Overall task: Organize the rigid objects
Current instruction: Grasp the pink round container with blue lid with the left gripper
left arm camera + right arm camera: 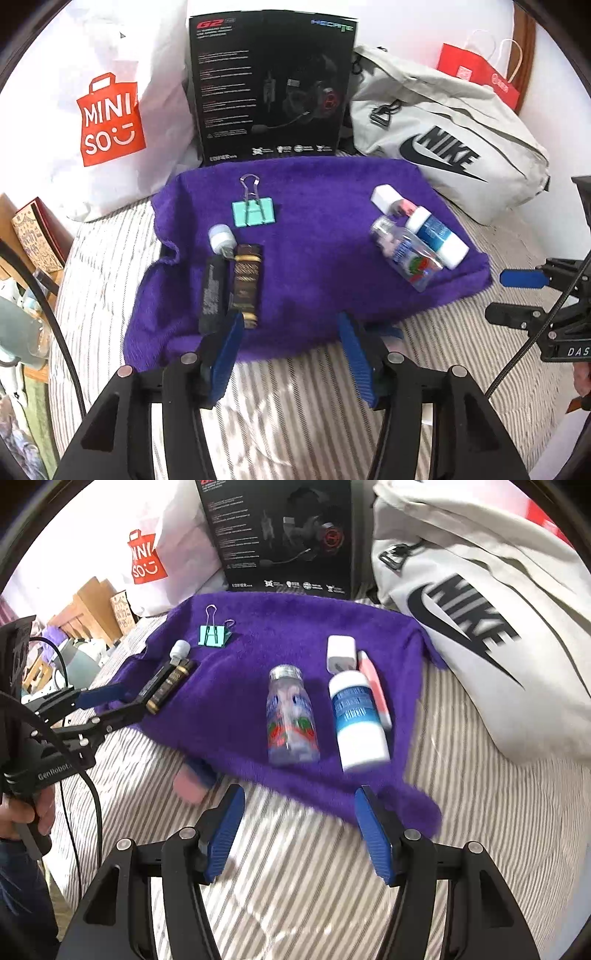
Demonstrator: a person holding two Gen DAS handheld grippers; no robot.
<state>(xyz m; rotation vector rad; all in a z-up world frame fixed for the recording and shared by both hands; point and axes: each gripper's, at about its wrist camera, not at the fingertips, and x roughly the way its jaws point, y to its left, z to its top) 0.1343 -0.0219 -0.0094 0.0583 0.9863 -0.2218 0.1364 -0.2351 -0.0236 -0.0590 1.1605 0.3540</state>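
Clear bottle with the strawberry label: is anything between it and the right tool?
Nothing visible. The right tool, open, sits over the striped bedding, and only bare purple towel separates it from the clear bottle. The white bottle lies beside, not in the way.

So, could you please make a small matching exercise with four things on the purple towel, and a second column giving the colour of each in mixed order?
Column one:
1. binder clip
2. small bottle
3. block-shaped item
4. slim box

Column two:
a. black
b. plain white
c. mint green with wire handles
d. clear with a printed label

Pairs: 1-c, 2-d, 3-b, 4-a

All four lie on the purple towel.
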